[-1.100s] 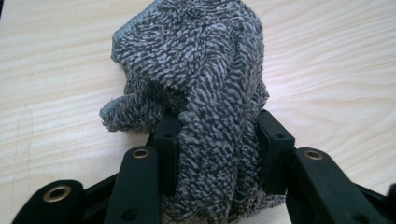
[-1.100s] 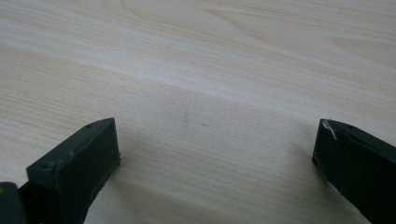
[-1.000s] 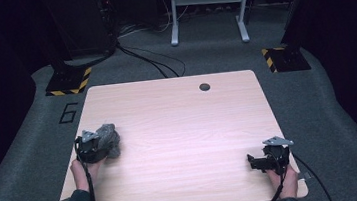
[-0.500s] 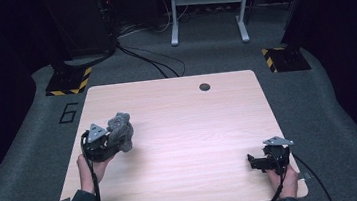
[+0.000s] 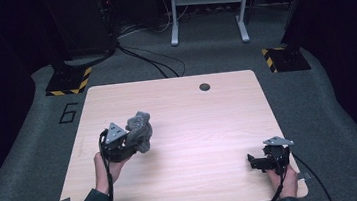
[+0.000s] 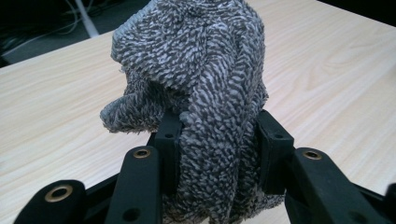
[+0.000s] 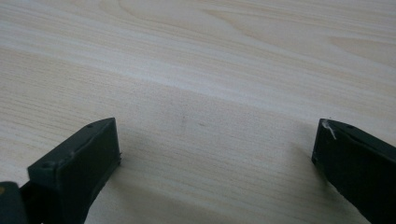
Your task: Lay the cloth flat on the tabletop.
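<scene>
A crumpled grey and white fuzzy cloth (image 5: 139, 130) is held over the left half of the wooden table (image 5: 193, 114). My left gripper (image 5: 130, 145) is shut on the cloth; in the left gripper view the cloth (image 6: 201, 74) bulges up between the two black jaws of the left gripper (image 6: 217, 140). My right gripper (image 5: 254, 162) rests low near the table's front right corner. In the right gripper view the right gripper (image 7: 215, 149) stands open, jaws wide apart, with bare wood between them.
A small dark round hole (image 5: 204, 86) sits near the table's far edge. Cables (image 5: 147, 58) run over the grey floor behind the table, beside a metal frame (image 5: 207, 7) and yellow-black striped bases (image 5: 66, 82).
My left gripper has carried the cloth to the right and a little toward the table's middle. The right gripper has stayed in place.
</scene>
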Action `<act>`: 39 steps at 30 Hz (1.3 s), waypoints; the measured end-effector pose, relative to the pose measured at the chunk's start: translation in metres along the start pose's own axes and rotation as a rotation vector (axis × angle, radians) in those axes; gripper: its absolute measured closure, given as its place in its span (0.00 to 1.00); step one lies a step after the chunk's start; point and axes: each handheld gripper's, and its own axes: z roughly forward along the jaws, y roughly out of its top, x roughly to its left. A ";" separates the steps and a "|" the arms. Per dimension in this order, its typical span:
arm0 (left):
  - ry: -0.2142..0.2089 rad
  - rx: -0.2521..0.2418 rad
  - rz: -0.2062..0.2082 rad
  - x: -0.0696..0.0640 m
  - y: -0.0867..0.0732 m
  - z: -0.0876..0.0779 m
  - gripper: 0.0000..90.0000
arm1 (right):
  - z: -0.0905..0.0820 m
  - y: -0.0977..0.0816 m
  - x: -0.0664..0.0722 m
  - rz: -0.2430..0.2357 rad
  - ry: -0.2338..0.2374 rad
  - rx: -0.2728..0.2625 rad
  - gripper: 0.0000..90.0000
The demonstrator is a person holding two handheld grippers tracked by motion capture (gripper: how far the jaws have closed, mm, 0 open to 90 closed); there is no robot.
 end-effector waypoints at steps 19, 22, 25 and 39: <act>-0.153 0.067 0.052 -0.063 -0.003 0.054 0.66 | 0.000 0.000 0.000 0.004 0.002 0.000 0.00; -0.187 0.097 0.044 -0.070 -0.008 0.071 0.65 | 0.000 0.000 0.000 0.004 0.002 0.000 0.00; -0.166 0.164 0.095 -0.078 -0.014 0.088 0.63 | 0.000 0.000 0.000 -0.001 0.002 0.002 0.00; -0.174 0.124 0.024 -0.067 -0.016 0.072 0.16 | 0.000 0.001 0.001 -0.001 -0.002 0.009 0.00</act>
